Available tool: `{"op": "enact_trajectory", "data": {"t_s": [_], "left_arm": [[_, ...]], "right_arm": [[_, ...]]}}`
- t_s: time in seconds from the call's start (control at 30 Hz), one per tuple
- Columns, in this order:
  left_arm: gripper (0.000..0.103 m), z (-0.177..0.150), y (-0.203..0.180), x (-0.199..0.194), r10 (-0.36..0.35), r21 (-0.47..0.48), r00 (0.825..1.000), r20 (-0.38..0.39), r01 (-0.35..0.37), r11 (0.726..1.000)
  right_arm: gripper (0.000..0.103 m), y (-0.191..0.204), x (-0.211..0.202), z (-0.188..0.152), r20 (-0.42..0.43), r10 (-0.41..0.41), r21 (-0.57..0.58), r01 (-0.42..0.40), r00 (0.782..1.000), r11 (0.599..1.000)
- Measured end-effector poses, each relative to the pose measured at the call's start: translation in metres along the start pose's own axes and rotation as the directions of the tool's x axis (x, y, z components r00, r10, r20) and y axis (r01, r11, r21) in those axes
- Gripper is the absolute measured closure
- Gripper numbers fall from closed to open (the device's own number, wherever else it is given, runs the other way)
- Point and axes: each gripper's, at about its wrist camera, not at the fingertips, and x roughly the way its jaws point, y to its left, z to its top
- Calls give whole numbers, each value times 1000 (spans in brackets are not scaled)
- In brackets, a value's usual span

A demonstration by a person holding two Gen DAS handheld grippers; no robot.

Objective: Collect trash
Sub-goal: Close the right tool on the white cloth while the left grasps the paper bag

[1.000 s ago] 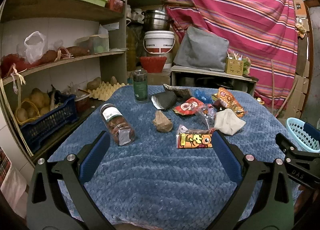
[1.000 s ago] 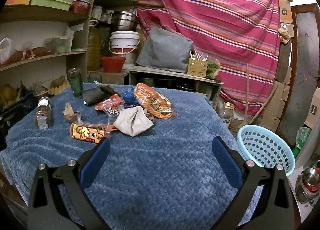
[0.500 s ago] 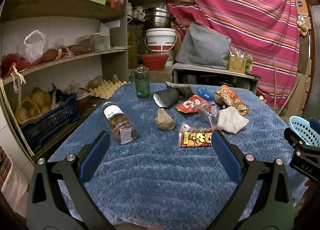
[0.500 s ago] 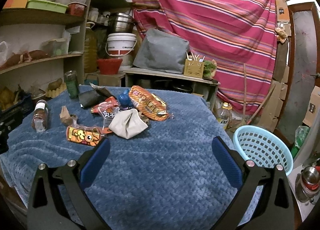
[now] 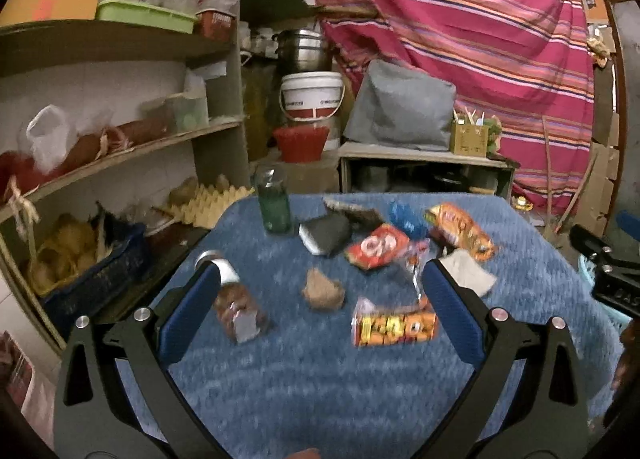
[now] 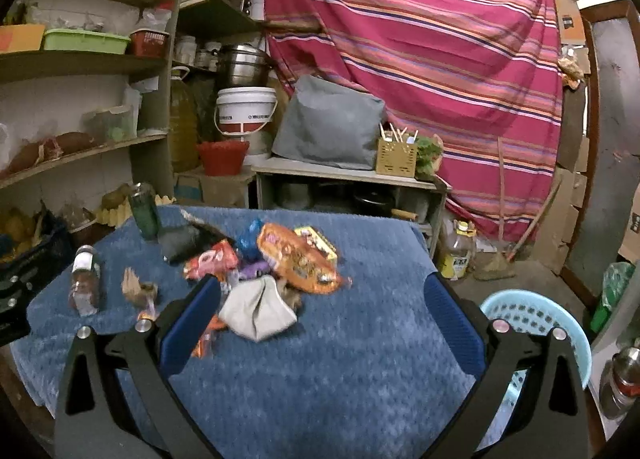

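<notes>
Now, line by line:

Left claw (image 5: 320, 315): held low over the near edge of the blue-covered worktop (image 5: 304, 387), aimed level across it; spread wide, gripping nothing, touching nothing.

Right claw (image 6: 320, 317): same pose, low over the near edge and pointing across the worktop; jaws wide apart, empty.

Trash, left view: a yellow-orange snack wrapper (image 5: 394, 328) lies between the blue pads, nearest the claw; a crumpled brown paper (image 5: 323, 292) sits just left of it; a red wrapper (image 5: 378, 246), a dark pouch (image 5: 326, 234), a blue wrapper (image 5: 404, 216) and an orange chip bag (image 5: 460, 231) lie further back (all motion-blurred, print unreadable).

Grey crumpled bag (image 6: 258, 313): in the right view it lies between the pads, at the front of the pile.

Jar on its side (image 5: 236, 309): partly behind the left claw's left finger (image 5: 188, 319), on the worktop's left part.

Green bottle (image 5: 274, 203): upright at the far left corner.

Only in the right view: a light-blue plastic basket (image 6: 536, 323) on the floor just off the worktop's right side, partly behind the right finger; an oil bottle (image 6: 456, 249) on the floor beyond it.

Only in the left view: the right tool's black frame at the right edge, and the dark blue crate (image 5: 96, 271) on the low shelf, seen whole.
</notes>
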Motion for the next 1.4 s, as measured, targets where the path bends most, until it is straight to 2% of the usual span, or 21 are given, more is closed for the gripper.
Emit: {"op": "enact_trajectory", "data": {"t_s": [0.13, 0.23, 0.43, 0.53, 0.63, 0.73, 0.9, 1.07, 1.3, 1.37, 1.4], "left_arm": [[5, 18, 0, 20, 3, -6, 1000, 15, -3, 1000], [5, 21, 0, 44, 12, -8, 1000, -5, -12, 1000], [5, 1, 4, 99, 10, -18, 993, -117, -12, 1000], [5, -12, 2, 124, 40, 1, 987, -156, -40, 999], [5, -21, -2, 146, 38, 12, 980, -193, -37, 999], [5, -27, -1, 163, 45, 18, 973, -226, -42, 999], [5, -28, 9, 182, 45, -16, 967, -250, -51, 999], [5, -33, 14, 196, 31, -36, 949, -313, -45, 998], [6, -41, 10, 214, -16, -20, 930, -367, 9, 1000], [8, -42, 7, 215, -23, -9, 929, -369, 21, 1000], [13, -42, 5, 214, -37, -3, 927, -373, 38, 999]], "right_arm": [[4, -2, 33, 13, -40, 19, 13, -19, 999, 1000], [4, -3, 59, 10, -69, 7, 23, -5, 998, 1000], [4, -9, 99, -18, -90, 4, 44, 0, 996, 999], [4, -10, 119, -30, -156, -45, 23, 49, 987, 999], [4, -10, 137, -40, -212, -69, 14, 74, 975, 997], [4, -9, 146, -43, -250, -55, 24, 64, 967, 998], [4, -5, 151, -44, -240, -75, 13, 80, 968, 997], [4, -1, 156, -45, -254, -52, 4, 55, 966, 998], [4, -8, 160, -47, -267, 3, 48, 10, 964, 999], [4, -11, 164, -48, -277, 33, 70, -14, 960, 997], [4, -12, 165, -48, -281, 44, 79, -22, 959, 997]]}}
